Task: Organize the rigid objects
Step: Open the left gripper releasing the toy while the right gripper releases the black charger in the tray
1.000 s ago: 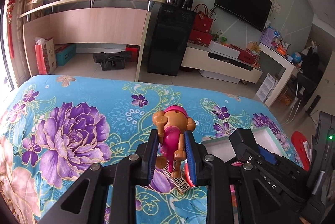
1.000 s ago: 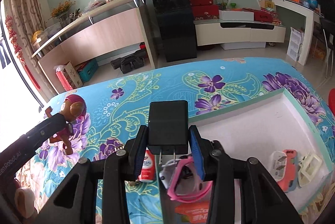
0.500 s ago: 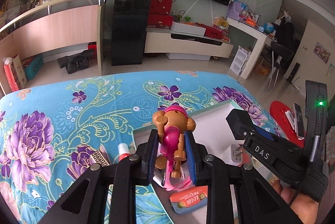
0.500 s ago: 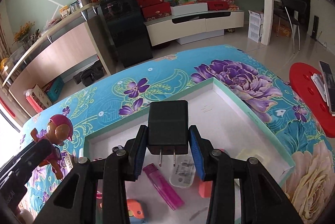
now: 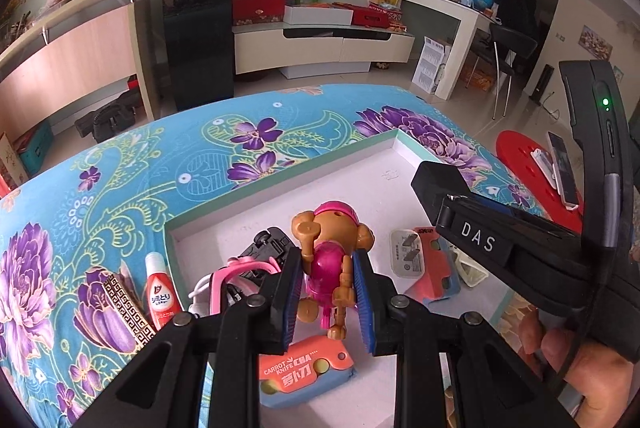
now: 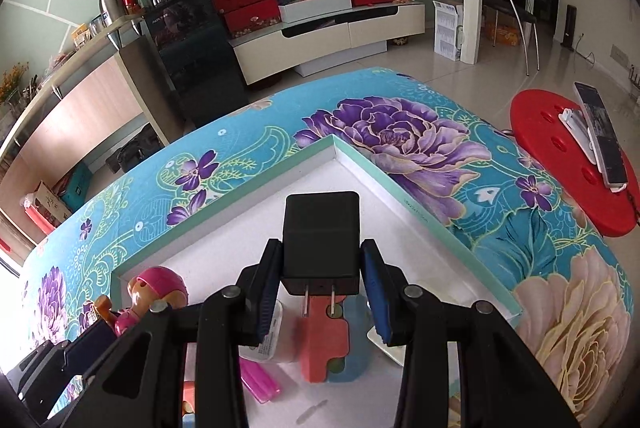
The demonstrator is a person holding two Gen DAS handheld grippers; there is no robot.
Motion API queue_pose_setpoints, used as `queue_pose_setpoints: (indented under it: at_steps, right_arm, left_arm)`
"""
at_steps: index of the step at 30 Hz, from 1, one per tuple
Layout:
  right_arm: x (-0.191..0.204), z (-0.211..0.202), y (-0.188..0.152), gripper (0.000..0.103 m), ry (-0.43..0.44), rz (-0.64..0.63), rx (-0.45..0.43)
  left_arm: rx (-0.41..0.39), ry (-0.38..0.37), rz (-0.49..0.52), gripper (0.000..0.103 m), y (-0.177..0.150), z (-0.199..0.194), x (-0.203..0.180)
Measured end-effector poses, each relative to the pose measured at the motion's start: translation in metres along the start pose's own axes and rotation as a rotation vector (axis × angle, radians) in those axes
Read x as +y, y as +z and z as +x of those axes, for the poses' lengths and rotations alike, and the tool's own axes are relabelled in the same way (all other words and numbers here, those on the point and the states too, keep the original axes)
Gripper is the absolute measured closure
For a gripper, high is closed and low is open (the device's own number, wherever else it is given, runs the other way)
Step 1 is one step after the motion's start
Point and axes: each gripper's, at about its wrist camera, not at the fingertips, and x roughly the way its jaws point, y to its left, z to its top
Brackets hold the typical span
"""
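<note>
Both hands have swung across from the flowered bedspread (image 5: 168, 164) to hang over the white tray (image 6: 420, 212), where a second ago the left one was still out above the purple blooms. The left gripper (image 5: 326, 292) has its jaws drawn in narrow on the toy puppy (image 5: 330, 260) with the pink cap, pinching its body. The right gripper (image 6: 320, 292) is clamped on the black charger (image 6: 320, 236), prongs pointing back toward the camera.

What worries me is the crowding. Under the puppy lie a pink strap (image 5: 240, 268), a black toy car (image 5: 266, 244) and an orange knife pack (image 5: 306, 368) — let go here and it lands on the heap, tips or rolls. The charger sits above an orange-and-blue block (image 6: 332, 340) and a white plug (image 6: 276, 336); dropped from this height it could knock them or bounce toward the tray wall. The two grippers are also near each other, so a careless lowering might clash them. A red-capped bottle (image 5: 160, 292) and a patterned card (image 5: 128, 308) lie outside the tray on the bed.

Both grippers point steeply down and forward — the left beside and just ahead of the right, whose bare hand (image 5: 576, 368) shows at the handle.
</note>
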Motion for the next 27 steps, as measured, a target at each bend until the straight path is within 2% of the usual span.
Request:
queue_pose_setpoints:
  at_steps: [14, 22, 25, 27]
  right_arm:
    - [0.004, 0.018, -0.008, 0.062, 0.004, -0.036, 0.079]
    - [0.004, 0.019, -0.008, 0.062, -0.005, -0.039, 0.091]
    - [0.003, 0.018, -0.007, 0.054, -0.012, -0.038, 0.087]
    - [0.002, 0.016, -0.007, 0.053, -0.019, -0.038, 0.082]
  left_arm:
    - [0.071, 0.029, 0.004, 0.076, -0.007, 0.017, 0.0]
    - [0.074, 0.033, 0.008, 0.075, -0.007, 0.014, 0.0]
    - [0.074, 0.04, 0.001, 0.075, -0.007, 0.012, 0.002]
    - [0.071, 0.044, -0.008, 0.075, -0.006, 0.009, 0.005]
